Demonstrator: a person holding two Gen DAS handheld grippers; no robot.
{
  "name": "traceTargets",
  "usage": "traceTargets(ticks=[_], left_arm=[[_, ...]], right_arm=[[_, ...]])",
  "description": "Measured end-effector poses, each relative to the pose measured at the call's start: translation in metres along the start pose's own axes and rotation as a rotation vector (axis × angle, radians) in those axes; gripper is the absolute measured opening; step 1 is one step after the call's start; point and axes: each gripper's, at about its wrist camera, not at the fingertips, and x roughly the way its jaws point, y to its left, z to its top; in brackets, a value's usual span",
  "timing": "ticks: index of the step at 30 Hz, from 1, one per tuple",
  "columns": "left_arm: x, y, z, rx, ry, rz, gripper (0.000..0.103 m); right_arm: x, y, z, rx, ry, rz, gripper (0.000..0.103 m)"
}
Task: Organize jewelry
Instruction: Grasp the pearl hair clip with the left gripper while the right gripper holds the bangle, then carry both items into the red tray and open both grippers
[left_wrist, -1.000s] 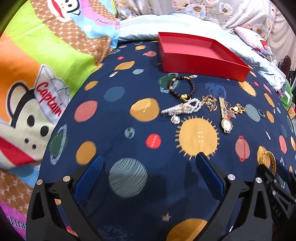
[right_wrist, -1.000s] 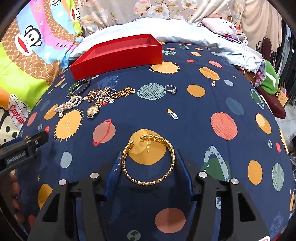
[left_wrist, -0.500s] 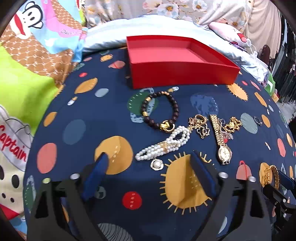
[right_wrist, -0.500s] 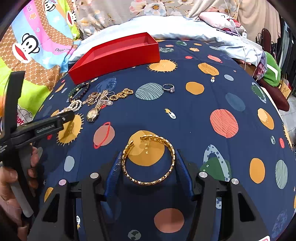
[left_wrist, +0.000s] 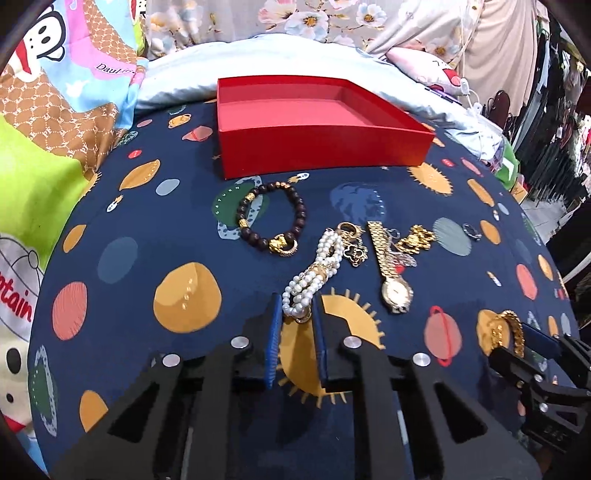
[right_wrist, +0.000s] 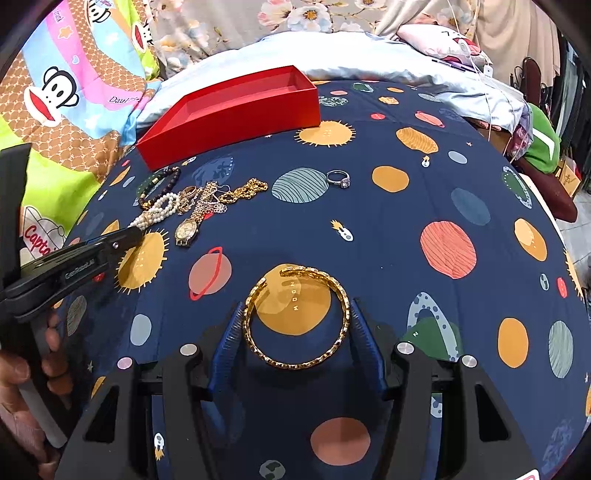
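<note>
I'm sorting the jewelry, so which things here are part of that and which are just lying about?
Job:
red box
pearl bracelet
bead bracelet
watch
gold bangle
ring
gold chain

Lying about:
cartoon blanket
green garment

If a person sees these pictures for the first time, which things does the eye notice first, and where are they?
First, the bright red box at the far edge of the planet-print cloth, open and with nothing visible inside. Then the gold bangle held between the fingers of the right gripper. Left of it, the left gripper is closed on the near end of the pearl bracelet, beside a gold watch.
</note>
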Motion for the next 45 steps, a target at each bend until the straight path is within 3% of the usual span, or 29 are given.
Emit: traceTargets(ticks=[5,7,21,33,39,45], left_arm=[[-0.022,-0.003,-0.01,-0.032,-0.017,-0.032,0.012],[-0.032,-0.002,-0.013,-0.045,-0.024,-0.04,0.003],[-0.081,-0.003,-0.025,-0.078,-0.066,-0.059,0.003],[-0.117,-0.011,-0.004,-0.071,-0.151,-0.075,0.003],[-0.121,-0.013,0.028,-0.058,-0.187,-0.079,0.003],[-0.099,-0.012,0.086,-0.026,-0.229,-0.032,0.003]], right_arm=[[-0.008,0.001,0.0,-0.006,-0.012,0.004,0.057],[-0.011,0.002,-0.001,-0.012,-0.017,0.008,0.057],[-0.035,0.009,-0.006,-0.036,-0.047,0.038,0.056],[-0.055,0.01,0.009,-0.039,-0.09,0.088,0.056],[-0.058,0.012,0.039,-0.065,-0.122,0.126,0.056],[-0.039,0.013,0.111,-0.103,-0.15,0.194,0.056]])
